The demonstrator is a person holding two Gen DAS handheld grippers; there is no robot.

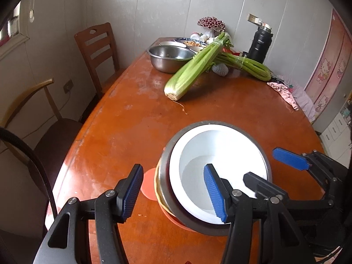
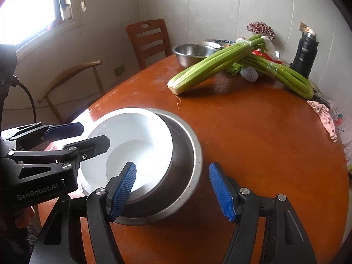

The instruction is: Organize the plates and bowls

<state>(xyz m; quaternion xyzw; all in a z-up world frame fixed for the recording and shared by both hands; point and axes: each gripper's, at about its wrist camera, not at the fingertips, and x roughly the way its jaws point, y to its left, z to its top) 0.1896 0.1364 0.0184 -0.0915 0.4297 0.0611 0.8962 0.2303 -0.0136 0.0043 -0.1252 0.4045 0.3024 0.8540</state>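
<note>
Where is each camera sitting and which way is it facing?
Left wrist: on the left tongs, facing across the table; its fingers straddle the near rim of the white bowl; right tongs enter at right.
Right wrist: on the right tongs, same direction; left tongs enter at left.
Shared: white bowl nested in a steel bowl, celery.
</note>
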